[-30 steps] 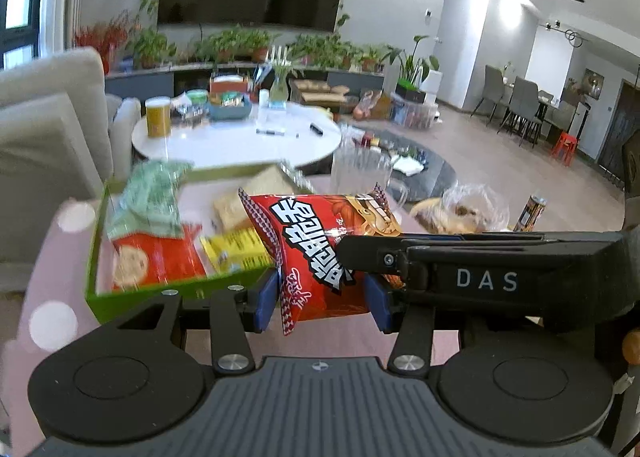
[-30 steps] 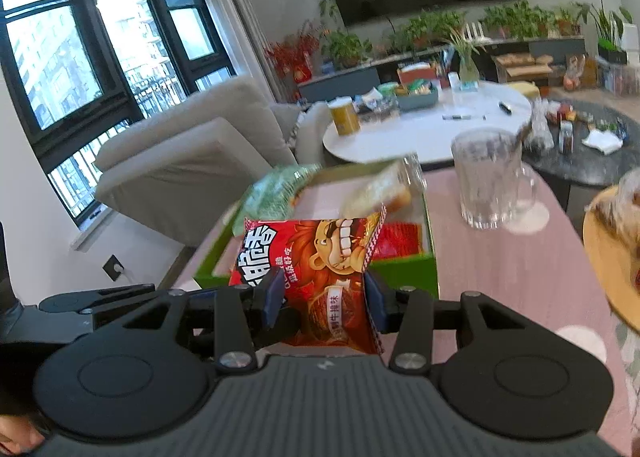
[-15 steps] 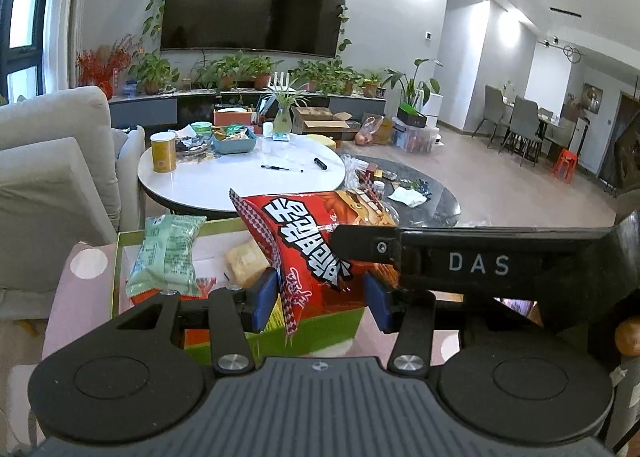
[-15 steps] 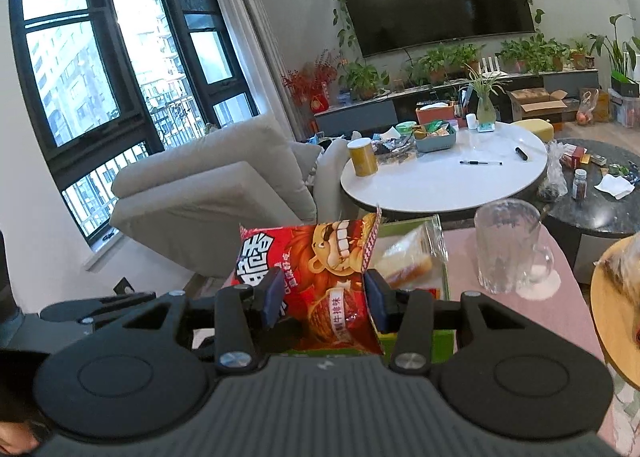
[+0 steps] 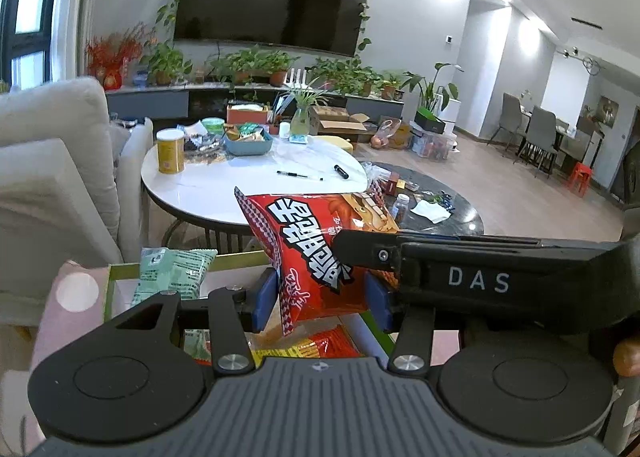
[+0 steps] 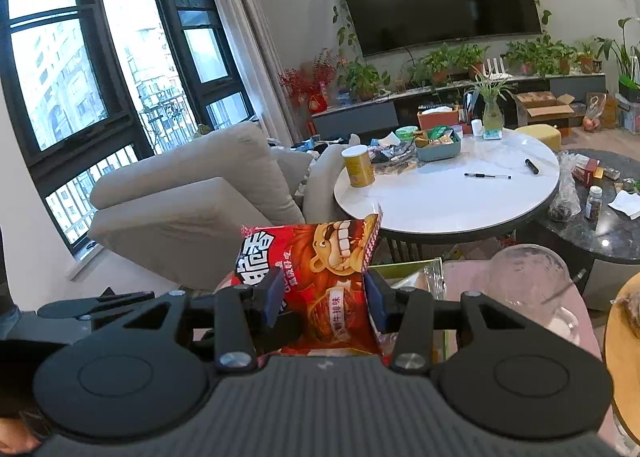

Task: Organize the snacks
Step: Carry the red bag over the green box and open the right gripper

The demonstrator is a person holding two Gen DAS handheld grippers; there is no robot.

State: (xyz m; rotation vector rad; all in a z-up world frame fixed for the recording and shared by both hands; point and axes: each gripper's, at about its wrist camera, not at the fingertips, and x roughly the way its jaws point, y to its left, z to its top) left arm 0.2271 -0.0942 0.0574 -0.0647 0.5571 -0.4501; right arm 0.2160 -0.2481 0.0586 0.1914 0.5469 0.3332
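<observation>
My left gripper (image 5: 322, 299) and right gripper (image 6: 323, 297) both pinch the same crinkly red foil snack bag (image 5: 320, 253), held in the air above the green-walled cardboard tray (image 5: 110, 289). A pale green snack packet (image 5: 172, 271) lies in that tray; a clear glass mug (image 6: 532, 289) stands just beside it.

Left gripper (image 5: 320, 299) pads clamped on a red snack bag (image 5: 316, 253), right gripper (image 6: 323, 299) clamped on the same bag, both pointing slightly downward, side by side
</observation>
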